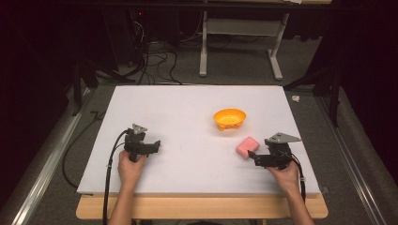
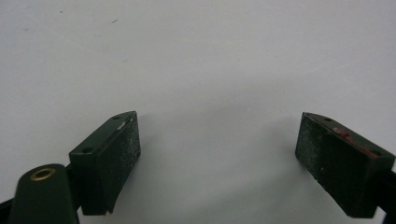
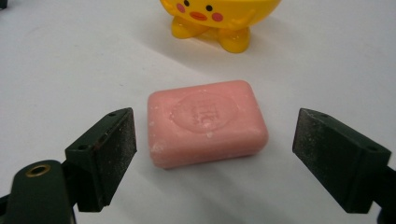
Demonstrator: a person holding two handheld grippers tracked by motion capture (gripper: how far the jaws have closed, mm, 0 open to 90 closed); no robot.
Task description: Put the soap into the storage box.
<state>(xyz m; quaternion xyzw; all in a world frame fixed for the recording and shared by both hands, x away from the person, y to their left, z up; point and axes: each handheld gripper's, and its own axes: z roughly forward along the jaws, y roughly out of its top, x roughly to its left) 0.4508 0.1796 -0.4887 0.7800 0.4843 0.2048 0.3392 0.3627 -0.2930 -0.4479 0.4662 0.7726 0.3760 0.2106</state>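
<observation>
A pink bar of soap (image 1: 247, 146) (image 3: 206, 121) lies flat on the white table (image 1: 187, 131), right of centre. Just behind it stands a yellow-orange bowl (image 1: 229, 118) with a chick face and small feet (image 3: 219, 21). My right gripper (image 1: 254, 155) (image 3: 215, 156) is open, low over the table, its jaws spread either side of the soap's near end without touching it. My left gripper (image 1: 155, 146) (image 2: 217, 156) is open at the table's left side, with bare white surface between its jaws.
The table's wooden front edge (image 1: 202, 206) runs below the white board. Beyond the far edge are a white frame stand (image 1: 239, 42) and loose cables (image 1: 155, 56) on the floor. Wide bare table lies between the two grippers.
</observation>
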